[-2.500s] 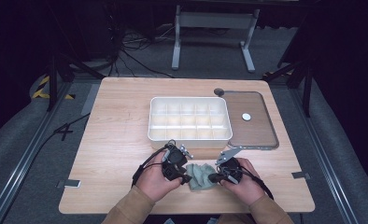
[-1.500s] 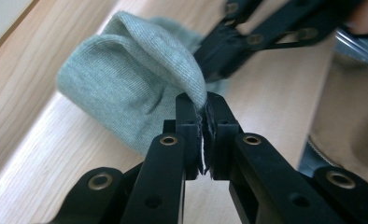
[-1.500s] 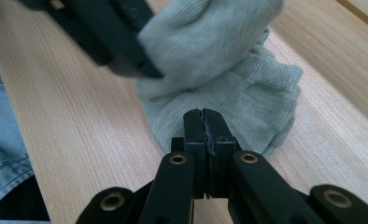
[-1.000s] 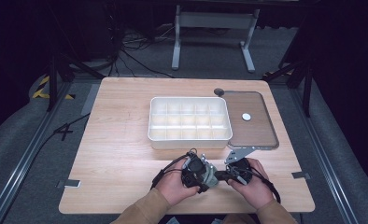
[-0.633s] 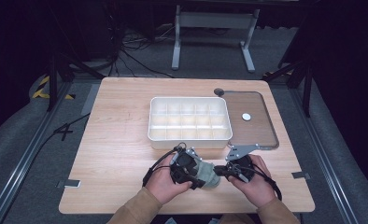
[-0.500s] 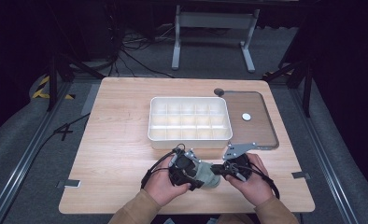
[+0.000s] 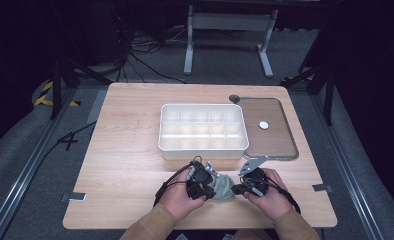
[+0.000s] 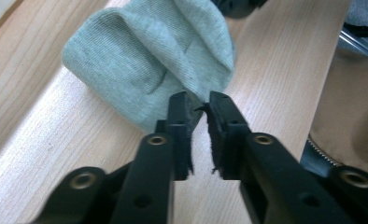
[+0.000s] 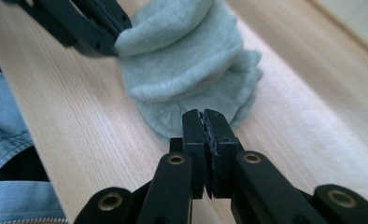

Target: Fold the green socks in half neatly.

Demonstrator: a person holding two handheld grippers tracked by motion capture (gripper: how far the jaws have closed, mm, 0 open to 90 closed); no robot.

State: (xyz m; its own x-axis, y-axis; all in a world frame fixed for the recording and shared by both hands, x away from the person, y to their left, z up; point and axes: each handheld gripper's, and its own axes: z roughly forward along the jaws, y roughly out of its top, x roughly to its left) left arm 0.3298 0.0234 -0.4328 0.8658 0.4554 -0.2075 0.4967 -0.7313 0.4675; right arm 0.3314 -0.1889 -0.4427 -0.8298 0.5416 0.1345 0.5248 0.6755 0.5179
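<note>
A small grey-green knitted cloth (image 7: 224,186) lies bunched in folds on the wooden table near its front edge, between the two hand-held grippers. My left gripper (image 7: 211,187) meets it from the left. In the left gripper view its jaws (image 8: 198,100) have just been closing and pinch a fold at the edge of the cloth (image 8: 149,60). The right gripper view shows the left gripper (image 9: 112,32) gripping a raised fold of the cloth (image 9: 191,60). My right gripper (image 9: 203,116) is shut, its tips touching the cloth's near edge. I cannot tell whether a layer is caught.
A white compartment tray (image 7: 203,150) stands just behind the hands. To its right lies a flat brown-tinted lid (image 7: 280,150) with a white disc (image 7: 263,125) on it. The table's front edge is close under the person's forearms.
A second ago the two grippers were bunched together over the cloth. The left one has since drawn slightly left, and the cloth shows between them again.
</note>
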